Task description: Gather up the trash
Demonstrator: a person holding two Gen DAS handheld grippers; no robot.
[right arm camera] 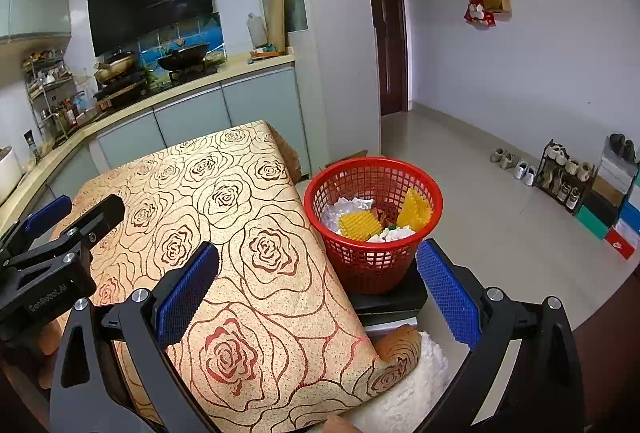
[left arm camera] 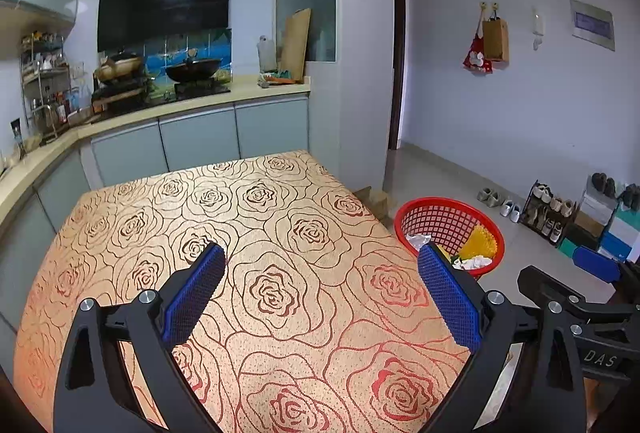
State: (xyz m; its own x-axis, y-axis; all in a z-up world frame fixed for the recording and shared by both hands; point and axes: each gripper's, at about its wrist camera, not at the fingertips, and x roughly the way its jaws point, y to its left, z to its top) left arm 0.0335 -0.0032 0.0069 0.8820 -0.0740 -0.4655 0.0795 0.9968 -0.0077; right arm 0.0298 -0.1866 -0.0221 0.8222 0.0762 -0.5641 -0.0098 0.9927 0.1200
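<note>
Left gripper (left arm camera: 320,269): you hold it over the table (left arm camera: 248,241) with its jaws spread wide and nothing between the blue pads (left arm camera: 196,293).
Right gripper (right arm camera: 318,273): your jaws gape wide here too, empty, straddling the table's right edge and the basket (right arm camera: 374,265).
Basket: from your right gripper it sits at about 1 o'clock, close ahead, just beside the table's edge; its base rests on a dark flat stand (right arm camera: 388,299). From your left gripper it sits at about 2 o'clock, off the table's right side, partly behind the right pad.
Trash (right arm camera: 360,225): it lies inside the basket, which is where you see yellow spiky pieces, crumpled white paper and a silvery wrapper. None of it touches either gripper.
Table: the rose-patterned cloth (right arm camera: 256,249) covers it, and you see no loose item on the cloth in either view.
Gripper spacing: your right gripper shows at 3 o'clock in the left view, apart from the left one.
</note>
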